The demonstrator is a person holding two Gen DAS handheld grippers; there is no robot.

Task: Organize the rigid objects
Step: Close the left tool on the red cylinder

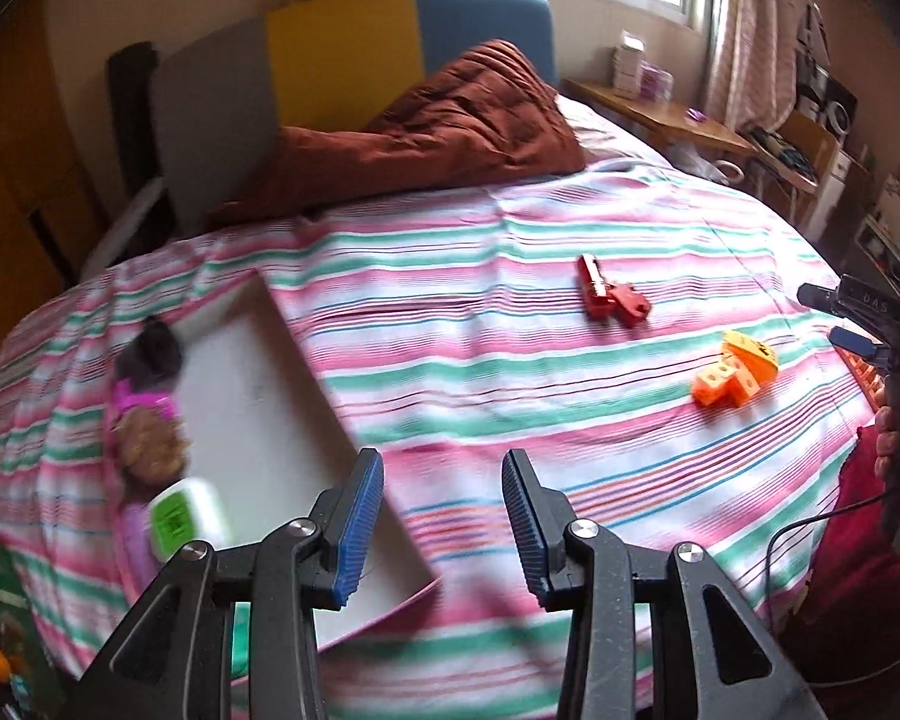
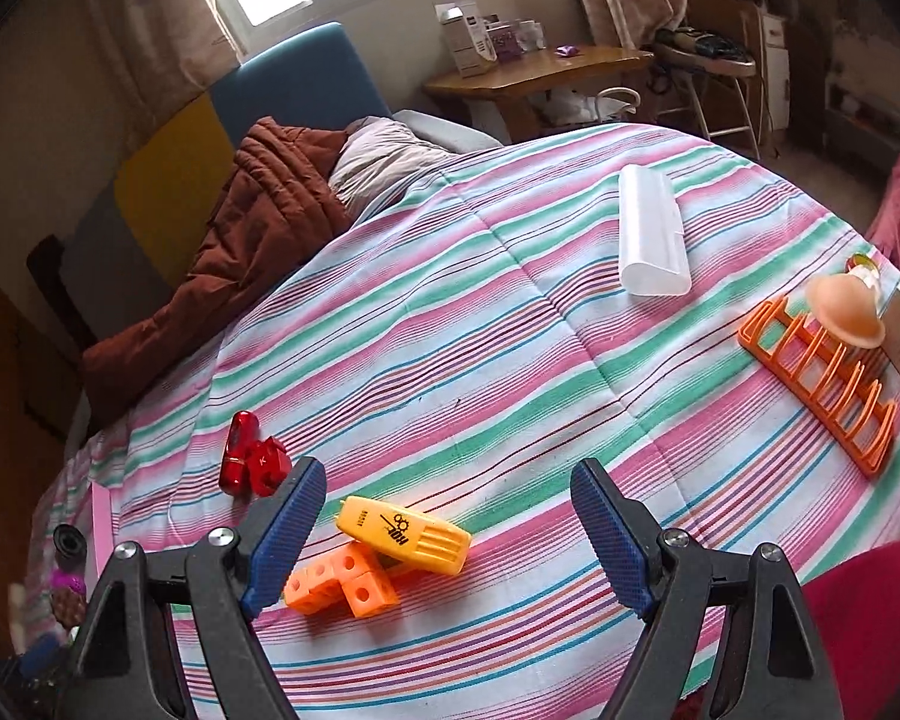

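On the striped bed, a white shallow box [image 1: 258, 420] lies at the left with a green-and-white gadget [image 1: 186, 516], a brown round thing [image 1: 150, 438] and a dark item [image 1: 150, 351] along its left side. My left gripper [image 1: 444, 525] is open and empty above the box's near right edge. A red toy [image 1: 612, 294] [image 2: 252, 459], orange cube blocks [image 1: 723, 387] [image 2: 342, 588] and a yellow case [image 1: 750, 354] [image 2: 405, 534] lie further right. My right gripper [image 2: 450, 534] is open and empty just above the yellow case; it also shows in the left wrist view [image 1: 858, 324].
A clear plastic case [image 2: 651, 234], an orange rack [image 2: 822, 384] and a peach suction cup [image 2: 846, 312] lie at the bed's right side. A brown quilt [image 1: 450, 120] is heaped at the headboard. A wooden desk [image 2: 534, 75] stands beyond the bed.
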